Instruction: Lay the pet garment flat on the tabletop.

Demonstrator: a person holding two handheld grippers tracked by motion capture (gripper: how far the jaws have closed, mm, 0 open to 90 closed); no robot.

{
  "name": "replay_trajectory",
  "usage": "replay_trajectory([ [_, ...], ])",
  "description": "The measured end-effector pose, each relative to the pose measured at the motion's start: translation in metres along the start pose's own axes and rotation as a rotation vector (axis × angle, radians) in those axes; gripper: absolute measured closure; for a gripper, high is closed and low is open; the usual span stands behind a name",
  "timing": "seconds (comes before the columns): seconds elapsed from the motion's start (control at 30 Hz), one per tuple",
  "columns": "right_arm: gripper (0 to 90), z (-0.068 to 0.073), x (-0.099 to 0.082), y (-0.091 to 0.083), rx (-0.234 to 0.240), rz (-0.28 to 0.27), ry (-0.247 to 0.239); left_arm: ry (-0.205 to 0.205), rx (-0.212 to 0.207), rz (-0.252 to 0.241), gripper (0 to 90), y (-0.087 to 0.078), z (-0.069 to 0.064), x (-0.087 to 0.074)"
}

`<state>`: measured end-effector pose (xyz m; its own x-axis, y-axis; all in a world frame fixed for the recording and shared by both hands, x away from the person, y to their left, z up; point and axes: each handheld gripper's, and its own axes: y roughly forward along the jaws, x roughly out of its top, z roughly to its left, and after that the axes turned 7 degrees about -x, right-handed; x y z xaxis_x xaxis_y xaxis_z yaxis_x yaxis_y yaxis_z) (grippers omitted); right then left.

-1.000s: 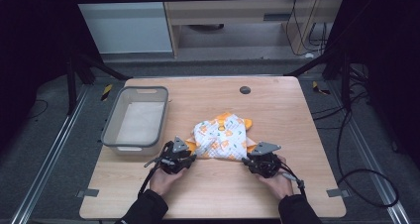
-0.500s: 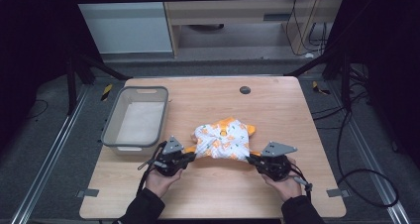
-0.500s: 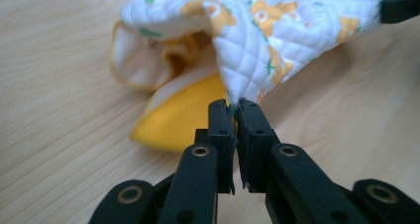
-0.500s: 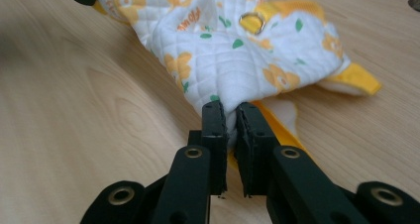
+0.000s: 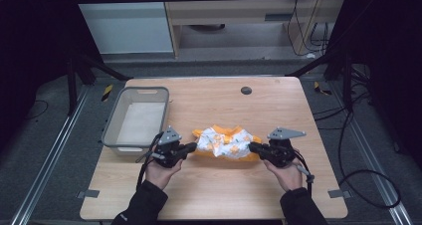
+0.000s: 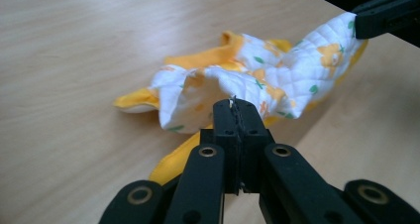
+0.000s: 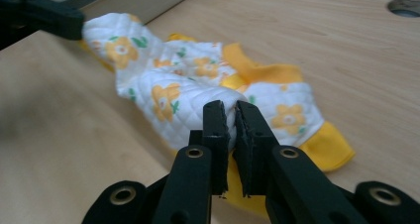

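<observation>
A quilted white cloth with orange flowers and an orange lining hangs stretched between my two grippers, a little above the wooden table. My left gripper is shut on its left end; in the left gripper view the jaws pinch a white edge of the cloth. My right gripper is shut on the right end. Its jaws have just been closing, and in the right gripper view they clamp a fold of the cloth. Part of the cloth still sags onto the table.
A grey mesh bin with a pale bottom stands on the table's left side, just behind my left hand. A round dark hole sits near the table's far edge. Black frame bars and cables surround the table.
Both grippers have risen and drawn slightly apart with the cloth ends in them. The cloth has gone from a flat bundle on the table to a raised, stretched band.
</observation>
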<state>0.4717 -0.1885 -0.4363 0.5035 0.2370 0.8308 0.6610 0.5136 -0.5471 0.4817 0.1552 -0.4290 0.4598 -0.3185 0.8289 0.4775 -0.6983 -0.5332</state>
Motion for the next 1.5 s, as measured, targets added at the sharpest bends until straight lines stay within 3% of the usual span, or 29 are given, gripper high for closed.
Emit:
replay_trajectory([
  [0.03,83.0,-0.005,0.001,0.008,-0.025,0.007,0.013,0.0,0.0,0.0,89.2,0.0,0.0,0.0],
  [0.07,82.6,-0.009,0.001,0.018,-0.05,0.023,0.021,-0.021,0.047,0.004,89.0,0.013,0.01,0.001],
  [0.1,82.1,-0.013,0.0,0.027,-0.08,0.04,0.02,-0.021,0.047,0.004,88.9,0.013,0.01,0.001],
  [0.13,81.7,-0.015,-0.002,0.035,-0.108,0.05,0.01,-0.033,0.065,0.015,88.6,0.025,0.019,-0.001],
  [0.17,81.7,-0.015,-0.002,0.035,-0.108,0.05,0.01,-0.033,0.065,0.015,87.9,0.025,0.019,-0.001],
  [0.23,78.5,-0.02,-0.009,0.052,-0.142,0.068,0.006,-0.077,0.056,0.015,86.4,0.036,0.026,-0.005],
  [0.3,74.1,-0.018,-0.011,0.053,-0.158,0.057,-0.017,-0.089,0.063,0.003,77.2,0.036,0.027,-0.006],
  [0.37,71.9,-0.018,-0.011,0.051,-0.164,0.048,-0.034,-0.088,0.071,-0.004,63.7,0.034,0.027,-0.006],
  [0.4,67.7,-0.015,-0.008,0.042,-0.158,0.022,-0.052,-0.087,0.079,-0.031,57.2,0.026,0.026,-0.005],
  [0.43,65.5,-0.014,-0.007,0.036,-0.156,0.008,-0.062,-0.087,0.079,-0.031,53.1,0.026,0.026,-0.005],
  [0.53,60.7,-0.01,-0.004,0.018,-0.14,-0.035,-0.088,-0.067,0.082,-0.051,40.5,0.006,0.025,-0.007],
  [0.57,60.7,-0.01,-0.004,0.018,-0.14,-0.035,-0.088,-0.067,0.082,-0.051,37.9,0.006,0.025,-0.007],
  [0.67,54.4,-0.01,-0.008,-0.004,-0.129,-0.064,-0.104,-0.032,0.093,-0.024,32.6,-0.008,0.019,-0.019],
  [0.77,51.8,-0.011,-0.016,-0.012,-0.131,-0.058,-0.104,-0.023,0.091,0.005,30.3,-0.009,0.016,-0.027],
  [0.83,48.5,-0.012,-0.028,-0.015,-0.125,-0.034,-0.103,-0.015,0.095,0.046,29.9,-0.005,0.012,-0.039],
  [1.0,45.3,-0.01,-0.048,-0.006,-0.111,0.025,-0.111,-0.022,0.103,0.106,32.0,0.01,0.012,-0.048],
  [1.2,46.4,-0.008,-0.052,0.009,-0.103,0.061,-0.118,-0.013,0.104,0.12,40.7,0.019,0.012,-0.052],
  [1.27,47.3,-0.007,-0.052,0.014,-0.104,0.076,-0.12,0.008,0.11,0.136,41.9,0.025,0.012,-0.054],
  [1.43,52.3,-0.008,-0.053,0.022,-0.106,0.104,-0.124,0.001,0.099,0.136,56.4,0.032,0.014,-0.054],
  [1.5,60.2,-0.008,-0.053,0.023,-0.1,0.112,-0.122,0.008,0.088,0.147,64.9,0.036,0.014,-0.054],
])
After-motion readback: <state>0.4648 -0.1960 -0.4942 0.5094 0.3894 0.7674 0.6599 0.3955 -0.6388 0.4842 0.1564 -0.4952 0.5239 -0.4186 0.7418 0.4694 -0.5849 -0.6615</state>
